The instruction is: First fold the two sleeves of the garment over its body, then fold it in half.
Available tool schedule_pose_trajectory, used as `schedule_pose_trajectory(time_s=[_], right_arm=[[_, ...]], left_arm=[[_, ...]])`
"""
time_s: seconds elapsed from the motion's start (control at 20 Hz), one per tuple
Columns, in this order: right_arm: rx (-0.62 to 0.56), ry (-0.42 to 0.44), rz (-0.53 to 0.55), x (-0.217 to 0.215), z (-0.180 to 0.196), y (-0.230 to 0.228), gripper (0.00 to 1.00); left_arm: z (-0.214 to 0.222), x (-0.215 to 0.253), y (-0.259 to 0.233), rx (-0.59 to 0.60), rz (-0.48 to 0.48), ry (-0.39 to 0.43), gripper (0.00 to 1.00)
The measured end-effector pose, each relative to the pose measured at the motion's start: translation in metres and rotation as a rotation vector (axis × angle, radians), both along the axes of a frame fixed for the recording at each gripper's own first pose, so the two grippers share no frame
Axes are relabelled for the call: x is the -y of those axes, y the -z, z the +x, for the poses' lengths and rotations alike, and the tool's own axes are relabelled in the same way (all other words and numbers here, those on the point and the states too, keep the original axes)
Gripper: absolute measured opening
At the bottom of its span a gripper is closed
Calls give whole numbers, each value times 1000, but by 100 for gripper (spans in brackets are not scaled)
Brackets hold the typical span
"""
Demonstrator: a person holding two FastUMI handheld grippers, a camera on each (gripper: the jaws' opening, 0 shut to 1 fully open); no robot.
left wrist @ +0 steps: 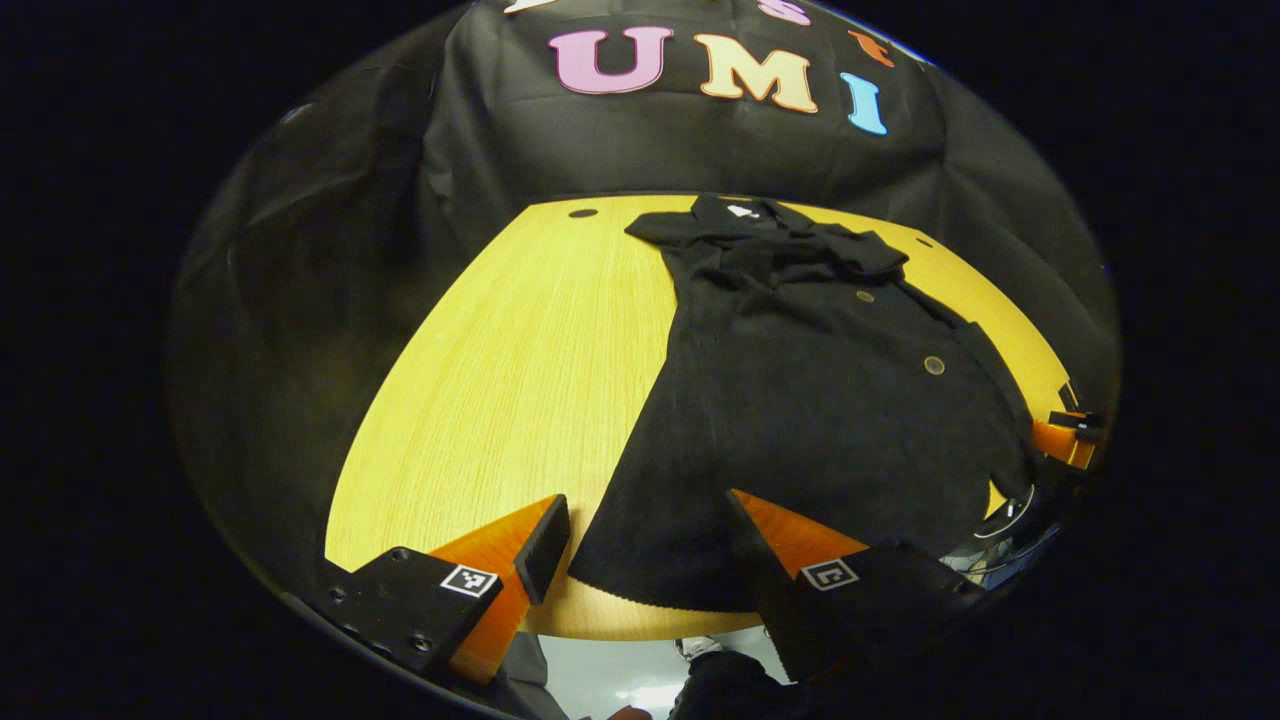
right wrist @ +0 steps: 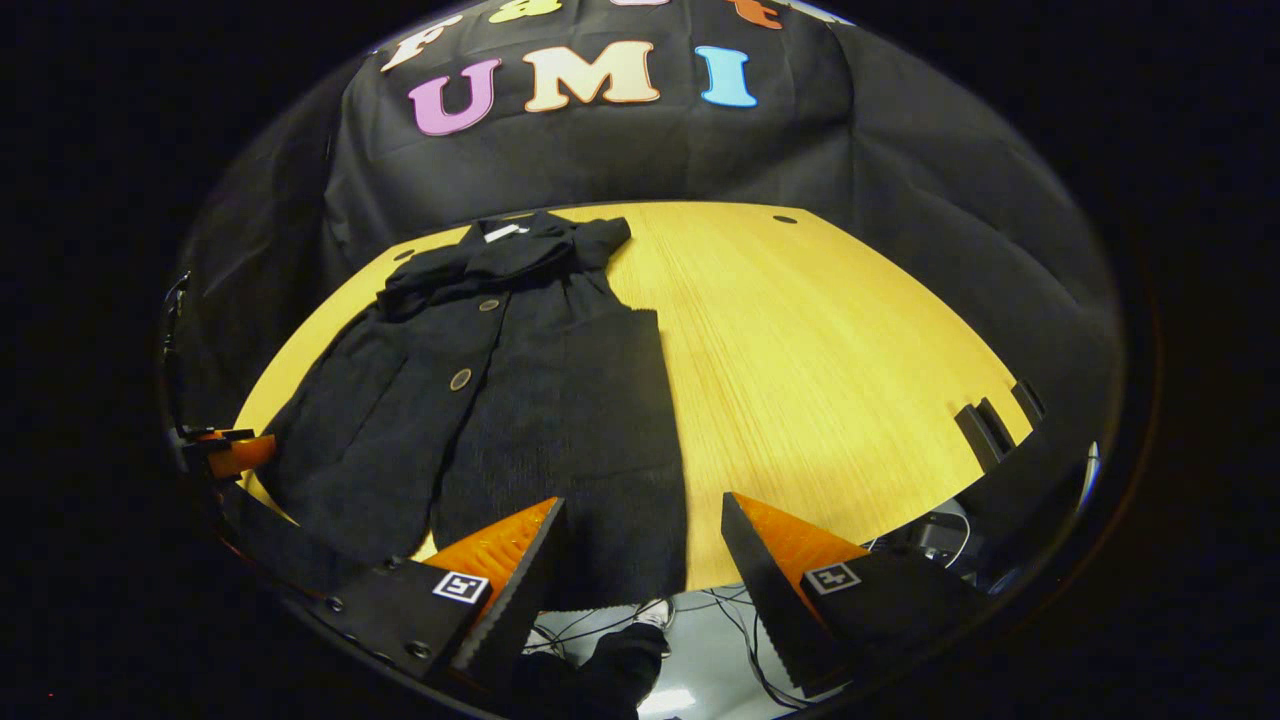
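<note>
Left gripper view looks out from the near edge of the worktop (left wrist: 500,380), with the left tool (left wrist: 648,545) spread wide and gripping nothing; its two fingers straddle the near left corner of the garment's hem. That stance suits a pinch on the hem corner, which I judge to be the next grasp for the half fold. Right gripper view puts the right tool (right wrist: 642,545) at the same near edge, equally released, its fingers to either side of the hem's near right corner, which hangs a little past the worktop's lip. Holding one tool at each corner makes sense: lifting both together would carry the hem evenly toward the collar.

Beyond the tools, the garment (left wrist: 800,400), a dark buttoned piece, lies flat and lengthwise on the worktop, hem near and collar far. Two buttons (right wrist: 460,379) run up its front. Its outline is narrow and fairly straight along the sides, and bunched cloth lies across the chest near the collar, so the sleeves appear already folded in over the body; the half fold looks not yet done.

Farthest off, the collar (right wrist: 520,240) with a pale tag sits close to the worktop's far edge, leaving bare wood on both sides of the garment.
</note>
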State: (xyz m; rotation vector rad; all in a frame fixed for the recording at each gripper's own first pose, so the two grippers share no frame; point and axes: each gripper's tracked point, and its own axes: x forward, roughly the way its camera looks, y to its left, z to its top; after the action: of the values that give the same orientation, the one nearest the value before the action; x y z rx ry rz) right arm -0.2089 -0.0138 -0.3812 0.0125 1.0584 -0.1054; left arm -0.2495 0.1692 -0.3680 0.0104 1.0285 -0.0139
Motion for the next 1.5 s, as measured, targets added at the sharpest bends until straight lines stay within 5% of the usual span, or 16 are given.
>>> schedule_pose_trajectory(time_s=[0.15, 0.3, 0.35, 0.5, 0.6, 0.7, 1.05, 1.5], right_arm=[[-50, -17, 7, -3, -8, 11, 99], [-42, -44, 53, -9, -5, 10, 93], [-43, -69, 68, -15, -4, 12, 73], [-51, -110, 114, -24, 1, 14, 14], [-54, -125, 148, -23, 2, 14, 6], [-59, -130, 182, -22, 3, 15, 6], [57, -212, 229, -32, 21, -27, 6], [250, -195, 259, -50, 125, -96, 6]], left_arm=[[-2, 2, 1, 3, -4, 21, 94], [2, 11, 1, 57, -21, 40, 92], [0, 19, 1, 64, -26, 62, 86], [0, 35, 1, 84, -59, 74, 39], [3, 37, 2, 89, -69, 10, 7], [1, 36, 4, 64, -63, -41, 0], [13, 47, -22, 57, -73, -123, 0], [106, 61, -74, 206, -169, -137, 0]])
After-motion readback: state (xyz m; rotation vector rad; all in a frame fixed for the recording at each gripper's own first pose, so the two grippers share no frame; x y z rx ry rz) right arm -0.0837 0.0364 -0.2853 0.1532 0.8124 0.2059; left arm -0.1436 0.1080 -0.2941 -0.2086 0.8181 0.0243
